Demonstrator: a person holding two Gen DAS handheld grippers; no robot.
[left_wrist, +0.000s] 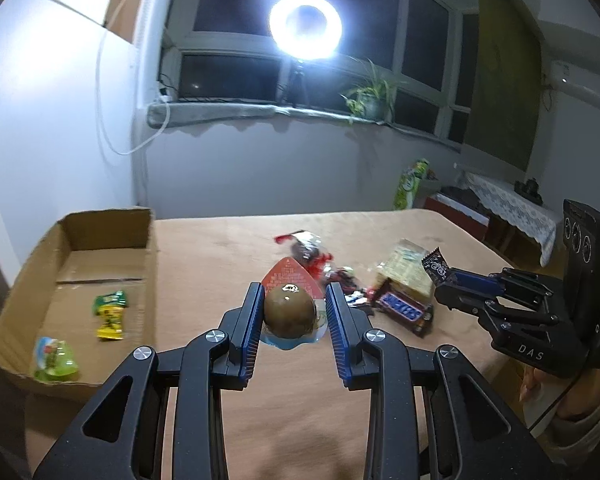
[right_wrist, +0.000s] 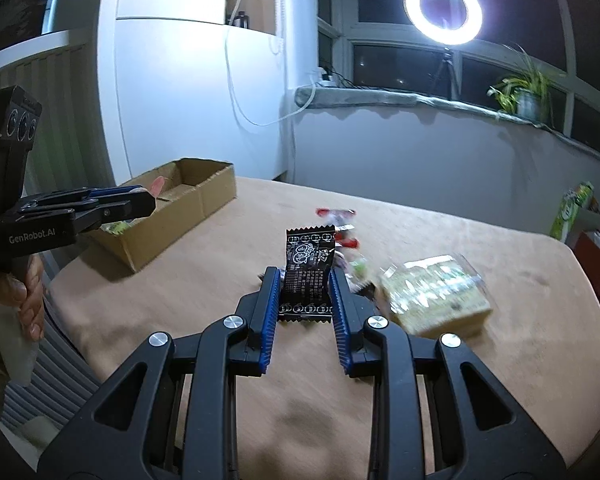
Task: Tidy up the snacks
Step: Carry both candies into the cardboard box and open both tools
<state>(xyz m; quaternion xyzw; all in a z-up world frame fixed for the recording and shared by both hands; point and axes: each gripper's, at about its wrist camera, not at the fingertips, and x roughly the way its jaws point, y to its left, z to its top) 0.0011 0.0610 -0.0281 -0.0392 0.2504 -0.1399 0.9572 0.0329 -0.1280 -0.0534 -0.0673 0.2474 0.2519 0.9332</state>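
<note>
My left gripper is shut on a packaged brown egg with a red-backed clear wrapper, held above the tan table. My right gripper is shut on a black snack packet with white print, lifted over the table. The right gripper also shows in the left wrist view at the right, packet in its tips. To the left stands an open cardboard box holding a green-yellow packet and a green-white packet. The left gripper appears near the box in the right wrist view.
A pile of snacks lies mid-table: a Snickers bar, a clear pack of pale biscuits, and red-wrapped sweets. A ring light and a potted plant stand at the window. A person's hand holds the left handle.
</note>
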